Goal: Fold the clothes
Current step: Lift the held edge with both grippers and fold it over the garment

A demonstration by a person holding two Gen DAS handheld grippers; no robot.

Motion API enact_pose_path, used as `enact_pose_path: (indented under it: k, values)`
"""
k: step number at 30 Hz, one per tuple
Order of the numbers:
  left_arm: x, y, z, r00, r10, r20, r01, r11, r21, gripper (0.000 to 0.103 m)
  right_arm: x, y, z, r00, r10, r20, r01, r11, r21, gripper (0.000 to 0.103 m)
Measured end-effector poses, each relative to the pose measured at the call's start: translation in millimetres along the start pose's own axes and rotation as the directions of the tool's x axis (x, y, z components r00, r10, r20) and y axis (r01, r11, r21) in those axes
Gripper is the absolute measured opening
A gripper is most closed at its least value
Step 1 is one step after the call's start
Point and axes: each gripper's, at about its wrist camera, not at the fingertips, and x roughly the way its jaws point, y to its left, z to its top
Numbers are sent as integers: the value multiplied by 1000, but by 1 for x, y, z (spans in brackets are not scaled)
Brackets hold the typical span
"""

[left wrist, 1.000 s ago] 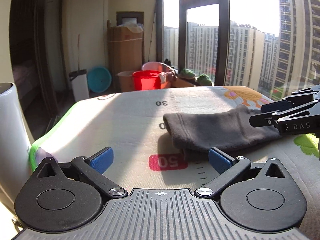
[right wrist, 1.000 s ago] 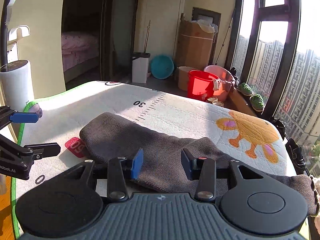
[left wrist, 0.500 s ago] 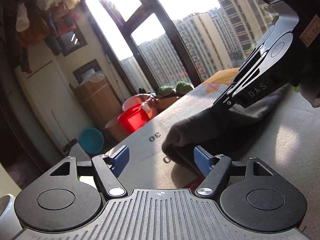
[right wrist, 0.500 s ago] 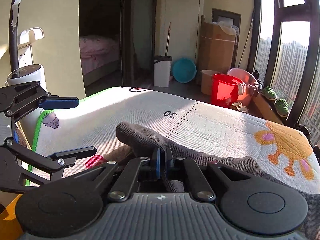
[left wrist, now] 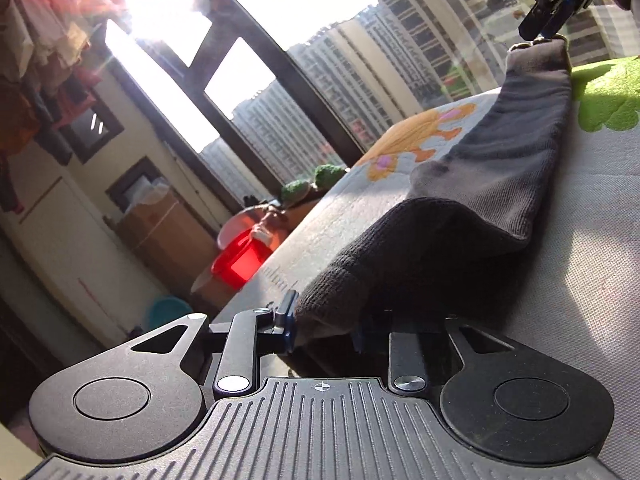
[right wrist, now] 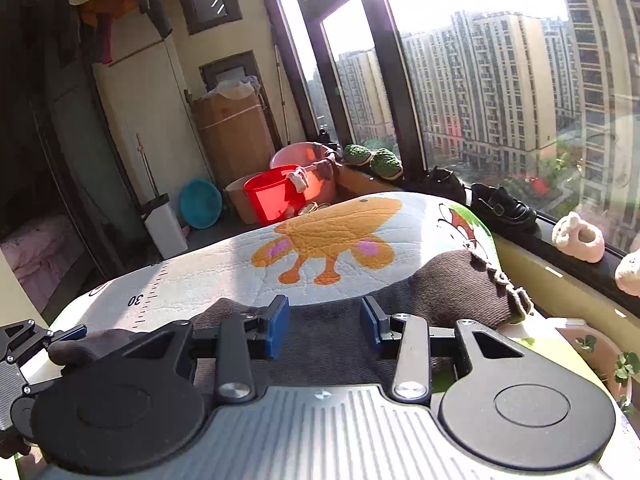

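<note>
On cartoon mat point(right wrist: 328, 240), left gripper point(left wrist: 324, 328) pinches grey sock point(left wrist: 500, 168); right gripper point(right wrist: 324, 324) jaws opening over it

you can read "30" printed in black, upside down, on the play mat point(right wrist: 192, 284) at its left edge, beside the printed ruler ticks. far right in your left wrist view, the right gripper point(left wrist: 550, 26) carries the white letters "da", cut off by the frame.

A pale quilted play mat point(right wrist: 224, 272) printed with an orange animal and a ruler scale carries the things. A long dark grey knitted garment point(right wrist: 448, 288) lies along its near edge, reaching the right corner.
</note>
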Motion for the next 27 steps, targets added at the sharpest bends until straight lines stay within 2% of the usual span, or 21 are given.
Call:
enact_pose_path:
  k: [1, 2, 3, 5, 6, 7, 9, 10, 12, 14, 15, 16, 17, 18, 19, 21, 22, 23, 24, 26, 27]
  values:
    - [2, 2, -3, 1000, -8, -6, 8, 1000, -18, 26, 2, -20, 0, 999, -41, -17, 42, 998, 50, 45]
    - [3, 5, -7, 1000, -16, -11, 16, 999, -37, 26, 7, -34, -1, 998, -48, -33, 51, 995, 88, 47]
    - [6, 5, -8, 1000, -19, -10, 19, 999, -43, 26, 12, -47, -2, 998, -48, -47, 54, 991, 123, 52]
    - [14, 9, -9, 1000, -15, -4, 15, 999, -45, 25, 25, -52, -3, 997, -9, -71, 19, 990, 138, 53]
    - [18, 11, -10, 1000, -15, -4, 15, 999, -46, 25, 34, -50, -3, 996, 23, -89, -11, 990, 138, 38]
    - [22, 13, -11, 1000, -14, -4, 14, 999, -48, 24, 42, -44, 0, 992, 48, -118, -35, 994, 106, 12]
    - [25, 30, -9, 999, -41, -9, 40, 994, -101, 23, 46, -26, 13, 991, 48, -126, -48, 999, 6, 11]
    - [27, 38, -9, 998, -54, -12, 52, 989, -140, 23, 47, -18, 23, 993, 63, -104, -65, 998, -12, 11]
    - [31, 69, -1, 999, -49, -19, 41, 952, -302, 23, 52, -11, 37, 1000, 27, -9, -27, 999, -27, 12]
    - [45, 100, -5, 998, -2, -57, -26, 875, -483, 28, 57, -4, 49, 996, -18, 90, 21, 999, -37, 27]
    - [53, 117, -10, 993, 25, -112, -86, 812, -577, 32, 60, 0, 55, 989, -40, 140, 46, 998, -40, 48]
    - [60, 125, -19, 987, 45, -156, -132, 777, -616, 32, 62, 3, 62, 980, -61, 189, 71, 997, -43, 55]
    - [66, 132, -28, 977, 67, -204, -184, 748, -638, 34, 67, 2, 61, 981, -73, 182, 80, 996, -33, 57]
    - [68, 135, -37, 970, 73, -232, -210, 731, -649, 33, 71, -2, 56, 986, -75, 151, 79, 997, -22, 57]
    - [63, 138, -41, 972, 42, -230, -189, 719, -669, 34, 73, -6, 50, 990, -81, 118, 83, 996, -15, 57]
    - [55, 146, -49, 975, -21, -222, -146, 691, -708, 50, 76, -12, 37, 993, -91, 69, 92, 996, -9, 60]
    - [51, 150, -53, 975, -53, -217, -125, 676, -727, 54, 78, -14, 31, 995, -87, 41, 87, 996, -3, 63]
    - [44, 154, -48, 974, -96, -206, -92, 663, -743, 62, 80, -17, 24, 996, -83, 13, 83, 997, 3, 65]
    - [45, 154, -50, 971, -126, -201, -70, 657, -751, 70, 82, -19, 17, 997, -78, -15, 78, 997, 10, 67]
    - [47, 154, -42, 958, -207, -197, -16, 649, -761, 79, 88, -21, 6, 995, -65, -71, 66, 998, 21, 67]
    - [52, 151, -42, 952, -227, -205, -7, 655, -756, 80, 92, -20, 2, 994, -52, -94, 54, 998, 22, 65]
